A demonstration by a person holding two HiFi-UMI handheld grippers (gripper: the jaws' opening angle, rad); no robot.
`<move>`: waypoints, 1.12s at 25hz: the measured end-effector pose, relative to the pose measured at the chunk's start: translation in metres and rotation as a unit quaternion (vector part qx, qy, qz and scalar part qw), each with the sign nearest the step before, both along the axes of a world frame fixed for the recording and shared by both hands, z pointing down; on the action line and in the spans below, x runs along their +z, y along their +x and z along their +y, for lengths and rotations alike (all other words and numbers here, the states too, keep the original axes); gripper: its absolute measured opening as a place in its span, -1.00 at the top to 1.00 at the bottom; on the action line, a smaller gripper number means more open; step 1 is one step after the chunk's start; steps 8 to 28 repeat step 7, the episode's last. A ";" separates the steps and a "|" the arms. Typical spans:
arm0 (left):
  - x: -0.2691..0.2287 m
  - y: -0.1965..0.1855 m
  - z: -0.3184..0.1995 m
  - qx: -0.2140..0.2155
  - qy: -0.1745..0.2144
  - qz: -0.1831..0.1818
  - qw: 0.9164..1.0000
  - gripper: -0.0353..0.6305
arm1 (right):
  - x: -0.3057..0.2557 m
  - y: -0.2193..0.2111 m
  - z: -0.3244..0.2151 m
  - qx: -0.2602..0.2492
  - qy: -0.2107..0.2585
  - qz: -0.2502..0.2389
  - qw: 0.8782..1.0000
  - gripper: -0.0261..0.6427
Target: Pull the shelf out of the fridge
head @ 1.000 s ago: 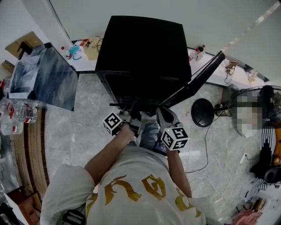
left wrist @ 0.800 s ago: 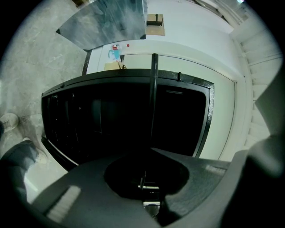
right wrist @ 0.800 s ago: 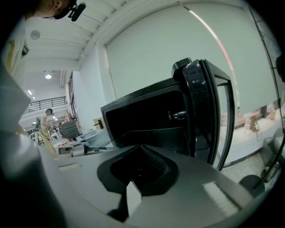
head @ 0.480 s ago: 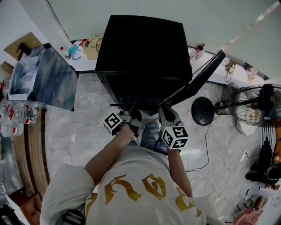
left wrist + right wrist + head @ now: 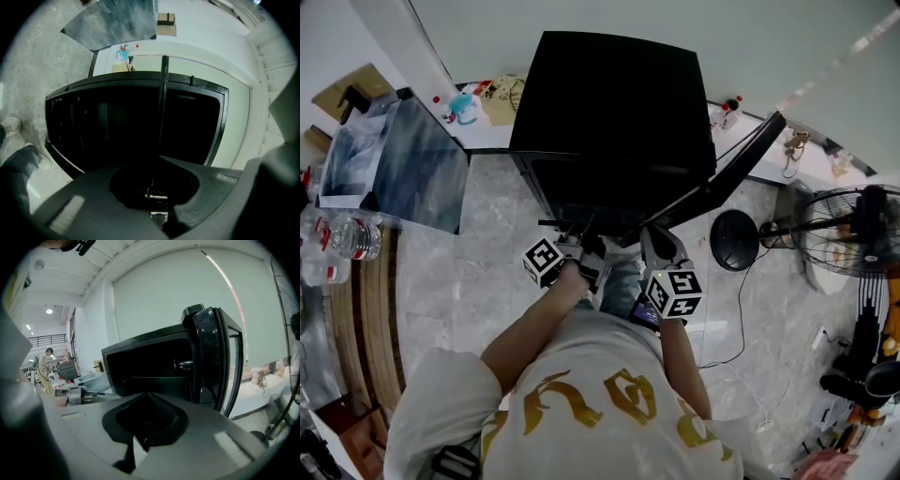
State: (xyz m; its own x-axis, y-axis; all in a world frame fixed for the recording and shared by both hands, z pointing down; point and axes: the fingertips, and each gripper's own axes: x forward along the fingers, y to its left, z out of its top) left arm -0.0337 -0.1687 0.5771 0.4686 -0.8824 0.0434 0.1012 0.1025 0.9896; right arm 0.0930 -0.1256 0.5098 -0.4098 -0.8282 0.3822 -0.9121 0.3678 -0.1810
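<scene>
Basically, both grippers sit at the open front of the black fridge [image 5: 609,103], with the door [image 5: 727,169] swung to the right. The left gripper [image 5: 578,246] is clamped on the shelf [image 5: 162,108], whose thin front bar is at the opening. The right gripper [image 5: 654,246] has its jaws together, with nothing visible between them.

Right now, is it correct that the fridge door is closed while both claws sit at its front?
No: the door is open, swung out to the fridge's right, as the head view shows. The left claw and right claw do sit at its front.
</scene>
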 end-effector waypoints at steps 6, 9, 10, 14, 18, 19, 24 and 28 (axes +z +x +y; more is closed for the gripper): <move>0.002 -0.002 -0.001 0.000 -0.001 0.000 1.000 0.82 | -0.008 -0.004 -0.005 -0.004 0.025 0.011 1.000 0.86; 0.002 -0.003 -0.002 -0.001 -0.001 0.001 1.000 0.82 | -0.008 -0.004 -0.006 -0.004 0.026 0.011 1.000 0.86; 0.002 -0.003 -0.002 -0.001 -0.001 0.001 1.000 0.82 | -0.008 -0.004 -0.006 -0.004 0.026 0.011 1.000 0.86; 0.002 -0.003 -0.002 -0.001 -0.001 0.001 1.000 0.82 | -0.008 -0.004 -0.006 -0.004 0.026 0.011 1.000 0.86; 0.002 -0.003 -0.002 -0.001 -0.001 0.001 1.000 0.82 | -0.008 -0.004 -0.006 -0.004 0.026 0.011 1.000 0.86; 0.002 -0.003 -0.002 -0.001 -0.001 0.001 1.000 0.82 | -0.008 -0.004 -0.006 -0.004 0.026 0.011 1.000 0.86; 0.002 -0.003 -0.002 -0.001 -0.001 0.001 1.000 0.82 | -0.008 -0.004 -0.006 -0.004 0.026 0.011 1.000 0.86; 0.002 -0.003 -0.002 -0.001 -0.001 0.001 1.000 0.82 | -0.008 -0.004 -0.006 -0.004 0.026 0.011 1.000 0.86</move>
